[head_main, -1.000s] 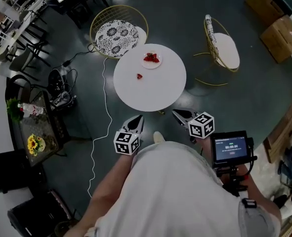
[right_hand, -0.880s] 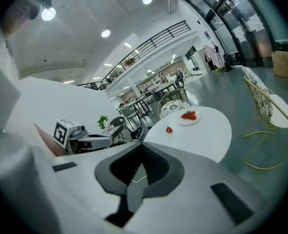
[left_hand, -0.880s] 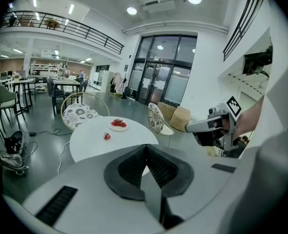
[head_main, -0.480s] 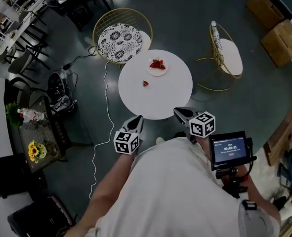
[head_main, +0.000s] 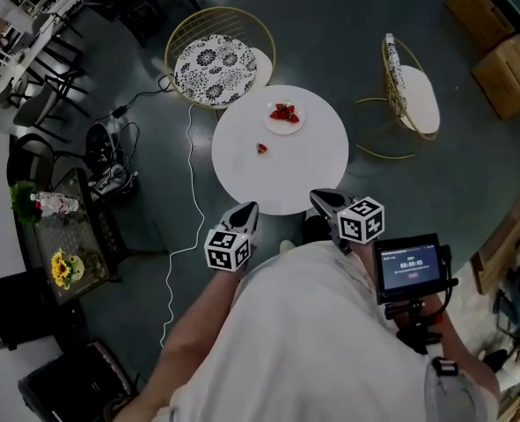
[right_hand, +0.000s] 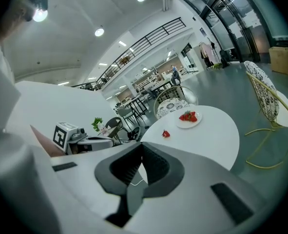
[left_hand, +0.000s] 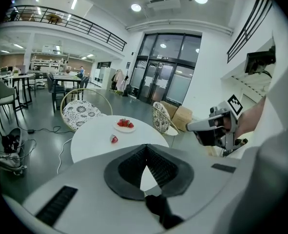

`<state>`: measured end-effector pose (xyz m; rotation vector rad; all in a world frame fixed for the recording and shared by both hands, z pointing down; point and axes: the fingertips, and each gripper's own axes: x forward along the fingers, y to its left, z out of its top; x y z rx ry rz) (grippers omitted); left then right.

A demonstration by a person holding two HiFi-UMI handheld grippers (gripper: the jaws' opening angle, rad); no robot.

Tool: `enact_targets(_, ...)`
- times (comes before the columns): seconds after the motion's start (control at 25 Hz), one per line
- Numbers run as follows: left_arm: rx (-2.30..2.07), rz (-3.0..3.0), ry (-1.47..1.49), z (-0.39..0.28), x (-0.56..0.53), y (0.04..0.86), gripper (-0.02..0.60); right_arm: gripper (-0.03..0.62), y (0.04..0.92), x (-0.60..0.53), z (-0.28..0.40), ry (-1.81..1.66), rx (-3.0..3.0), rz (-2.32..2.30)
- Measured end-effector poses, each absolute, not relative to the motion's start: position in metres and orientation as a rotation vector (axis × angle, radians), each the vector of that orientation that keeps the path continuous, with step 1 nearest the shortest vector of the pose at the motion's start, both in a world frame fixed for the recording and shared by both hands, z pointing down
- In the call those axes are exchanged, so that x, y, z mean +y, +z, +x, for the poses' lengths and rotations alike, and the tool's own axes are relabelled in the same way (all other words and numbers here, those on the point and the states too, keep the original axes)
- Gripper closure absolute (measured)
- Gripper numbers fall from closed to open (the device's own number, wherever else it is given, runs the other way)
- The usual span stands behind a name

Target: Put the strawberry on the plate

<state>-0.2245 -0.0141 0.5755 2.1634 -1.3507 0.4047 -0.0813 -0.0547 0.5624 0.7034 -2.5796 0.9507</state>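
A single red strawberry (head_main: pixel 261 148) lies on the round white table (head_main: pixel 303 178), near its middle. Behind it, toward the far edge, a small white plate (head_main: pixel 284 118) holds a few strawberries. My left gripper (head_main: pixel 248 210) and right gripper (head_main: pixel 318 198) hover side by side off the table's near edge, both shut and empty. The left gripper view looks past its closed jaws (left_hand: pixel 145 146) to the strawberry (left_hand: pixel 114 139) and plate (left_hand: pixel 125 126). Over the right gripper (right_hand: pixel 143 146), that camera finds the strawberry (right_hand: pixel 166 134) and plate (right_hand: pixel 188 118).
Two gold wire chairs stand round the table: one with a patterned cushion (head_main: pixel 209 60) behind it, one (head_main: pixel 411 95) at the right. A white cable (head_main: pixel 186 192) runs over the dark floor at the left. A small table with sunflowers (head_main: pixel 62 262) stands farther left. Cardboard boxes (head_main: pixel 497 51) sit far right.
Both grippers and the person have moved toward the table, which now sits a little closer to them in the head view. Both grippers stayed shut.
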Motion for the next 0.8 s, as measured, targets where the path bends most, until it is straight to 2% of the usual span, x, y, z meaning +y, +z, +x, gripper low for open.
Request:
enact_targets(0.28,-1.411,2.095,0.423,-0.232,-0.088,0.592,0.575,0.586,0.574,-0.14,-0.094,0.965,-2.595,0.605)
enact_targets(0.64,-1.414,2.042,0.353,-0.228,-0.086,0.599,0.574,0.586,0.573,-0.137,-0.091,0.943,-2.582,0.576)
enact_targets(0.8,-1.411,1.971,0.373,-0.227,-0.125,0.621,0.575,0.586,0.588,-0.182,-0.09,0.979,-2.558,0.543)
